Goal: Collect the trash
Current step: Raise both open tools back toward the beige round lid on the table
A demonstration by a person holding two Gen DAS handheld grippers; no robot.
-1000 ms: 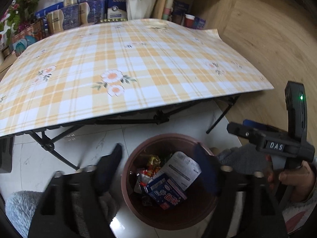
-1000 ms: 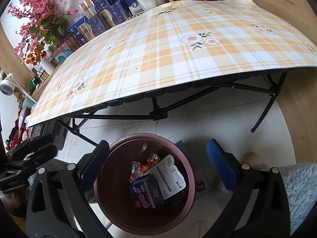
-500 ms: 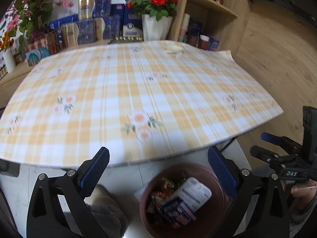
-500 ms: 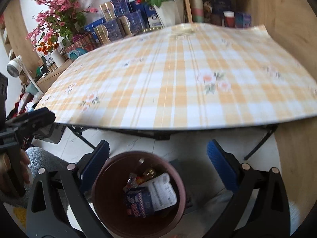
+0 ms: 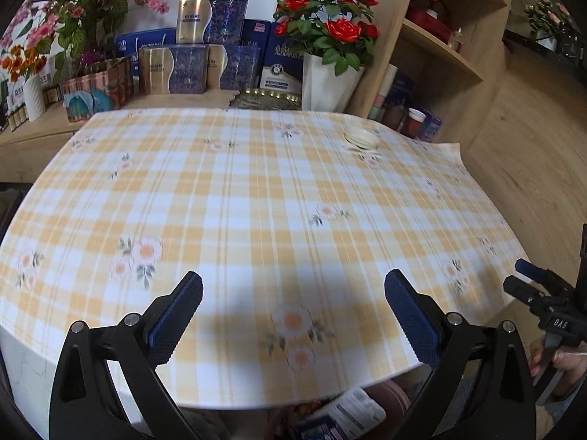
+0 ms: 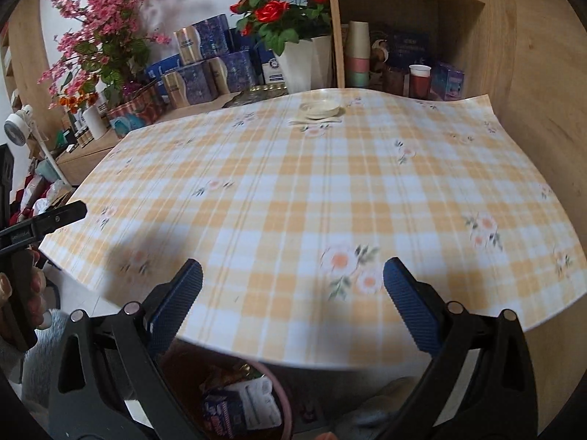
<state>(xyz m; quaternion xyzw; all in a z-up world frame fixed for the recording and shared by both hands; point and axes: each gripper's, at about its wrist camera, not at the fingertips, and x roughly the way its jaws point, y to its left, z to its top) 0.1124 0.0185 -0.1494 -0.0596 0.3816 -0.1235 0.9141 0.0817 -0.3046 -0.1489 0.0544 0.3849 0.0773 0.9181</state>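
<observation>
Centre of frame: the checked tabletop (image 5: 256, 190) lies bare and passable.
Upper right: a small white dish (image 5: 361, 138) sits on it.
Top edge: boxes (image 5: 190, 62) and flower vase (image 5: 326, 80) block the back.
Bottom: trash bin (image 6: 234, 403) below the tabletop's near edge.

Home: checked tablecloth (image 5: 256, 190), flower vase (image 5: 326, 84), shelves (image 5: 440, 47).

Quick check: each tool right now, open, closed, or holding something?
Left tool: open, holding nothing.
Right tool: open, holding nothing.

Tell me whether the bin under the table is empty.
Not empty. The bin holds wrappers, one blue and one white printed, seen below the table edge.
</observation>
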